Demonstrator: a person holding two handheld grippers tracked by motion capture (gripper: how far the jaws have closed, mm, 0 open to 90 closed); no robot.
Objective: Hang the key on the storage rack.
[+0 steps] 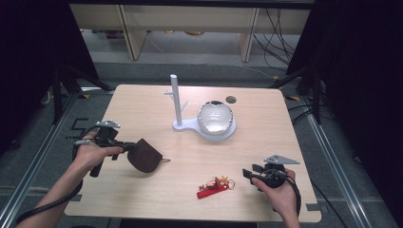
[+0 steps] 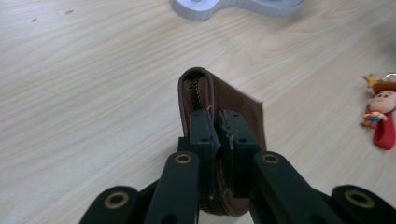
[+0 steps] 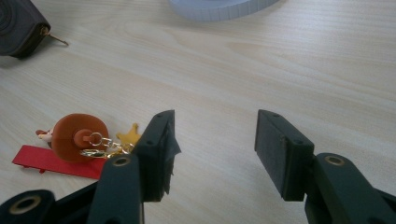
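L claw (image 2: 218, 122) grips brown pouch (image 2: 233, 105) (no labels)

Your left gripper (image 1: 124, 146) has black jaws closed on a dark brown pouch (image 1: 145, 156) with a brassy zipper, and your right gripper (image 1: 251, 174) is black too, topped by a grey plate. The keychain (image 1: 215, 186) shows a red strap, an orange-brown hat, a yellow star and gold rings. The table (image 1: 142, 109) is pale wood grain; the stand (image 1: 179, 111) is white, its bowl (image 1: 216, 117) glossy white with a silvery sheen.
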